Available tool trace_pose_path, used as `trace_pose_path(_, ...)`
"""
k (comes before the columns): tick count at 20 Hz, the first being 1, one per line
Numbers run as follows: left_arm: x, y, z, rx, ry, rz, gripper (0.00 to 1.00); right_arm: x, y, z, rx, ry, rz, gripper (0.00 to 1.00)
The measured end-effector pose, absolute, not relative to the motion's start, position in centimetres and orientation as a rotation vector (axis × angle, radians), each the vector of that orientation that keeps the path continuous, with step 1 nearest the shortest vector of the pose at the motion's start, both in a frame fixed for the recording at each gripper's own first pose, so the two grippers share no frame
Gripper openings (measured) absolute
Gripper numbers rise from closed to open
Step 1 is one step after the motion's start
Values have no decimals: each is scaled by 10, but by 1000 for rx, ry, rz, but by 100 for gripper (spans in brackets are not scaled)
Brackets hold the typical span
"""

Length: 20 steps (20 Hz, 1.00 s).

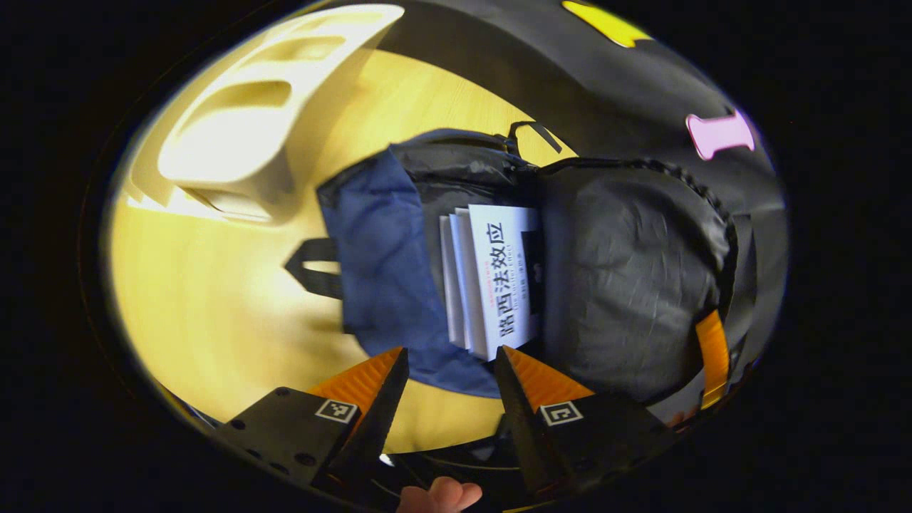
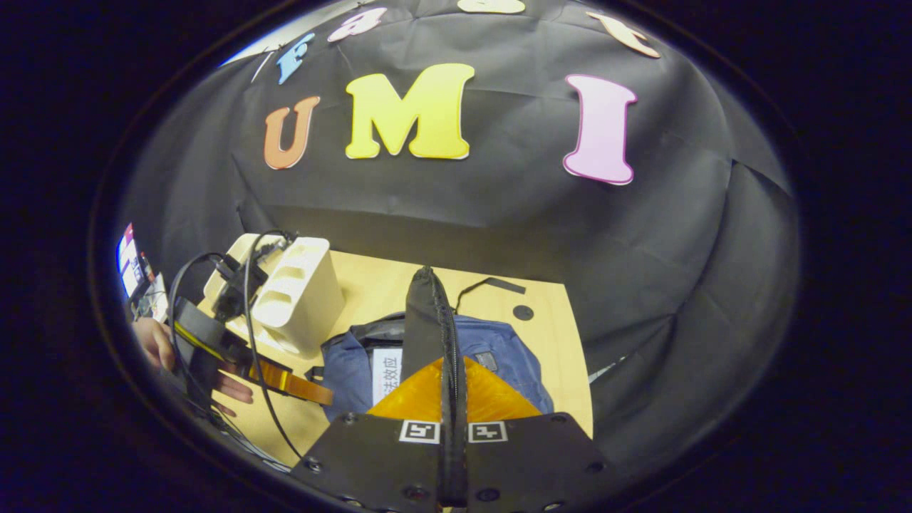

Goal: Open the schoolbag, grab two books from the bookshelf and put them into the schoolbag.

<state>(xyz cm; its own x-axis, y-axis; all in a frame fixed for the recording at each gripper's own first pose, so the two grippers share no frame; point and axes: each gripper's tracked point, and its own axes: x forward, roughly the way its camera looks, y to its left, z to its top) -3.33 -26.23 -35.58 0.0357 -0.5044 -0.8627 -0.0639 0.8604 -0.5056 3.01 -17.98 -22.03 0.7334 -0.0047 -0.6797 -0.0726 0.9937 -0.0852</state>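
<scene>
One schoolbag (image 1: 385, 271) is lying on the wooden worktop (image 1: 214, 313), its main compartment gaping open. Inside that compartment books are sitting side by side, spines and edges showing; the front one, a white book (image 1: 502, 274) with dark lettering, is facing up, and at least two more pale books (image 1: 454, 285) are stacked just behind it, though the exact count is hard to settle. The black inner lining of the flap (image 1: 634, 278) is standing up beside the books.

One cream bookshelf (image 1: 256, 107) with slotted sides is standing on the worktop near the bag's top end; whether anything is left in it I cannot tell.

The left hand-held gripper (image 1: 450, 370) is hovering just over the bag's lower edge with its two fingers spread apart, holding nothing. A fingertip of the holding hand (image 1: 438, 495) is peeking in below it.

The right hand-held gripper (image 2: 454, 388) is pinching the edge of the flap (image 2: 431, 320) between its pressed-together fingers, lifting it upright above the bag (image 2: 499, 356). In the right gripper view, the other hand-held gripper (image 2: 299, 385) is reaching in beside the bookshelf (image 2: 299, 299).
</scene>
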Motion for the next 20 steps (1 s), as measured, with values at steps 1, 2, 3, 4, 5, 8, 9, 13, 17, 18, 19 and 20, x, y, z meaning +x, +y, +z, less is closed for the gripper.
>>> trace_pose_path(1,-33,-252,-349,-406,1482,-353,78,29,-173,-221,-103,745,47,0)
trace_pose_path(2,-33,-242,-342,-351,1455,-357,78,27,-167,-221,-96,741,55,0)
trace_pose_path(3,-30,-229,-335,-290,1425,-348,78,26,-160,-221,-86,739,66,0)
trace_pose_path(4,-28,-216,-329,-234,1383,-333,78,24,-152,-222,-77,740,78,0)
trace_pose_path(5,-26,-203,-321,-191,1343,-313,78,23,-144,-224,-65,743,92,0)
trace_pose_path(8,-17,-174,-286,-174,1217,-256,78,17,-116,-231,-33,754,134,0)
trace_pose_path(9,-13,-166,-276,-175,1168,-237,78,14,-107,-234,-30,757,148,0)
trace_pose_path(13,12,-120,-230,-158,936,-147,78,6,-71,-256,-11,793,206,0)
trace_pose_path(17,25,-80,-184,-165,741,-83,87,-1,-41,-283,8,834,245,0)
trace_pose_path(18,24,-72,-174,-176,714,-73,97,-2,-34,-289,3,843,253,0)
trace_pose_path(19,23,-65,-167,-188,687,-63,99,-3,-27,-295,-4,848,262,0)
trace_pose_path(20,22,-60,-161,-188,666,-55,99,-3,-21,-300,-11,852,268,0)
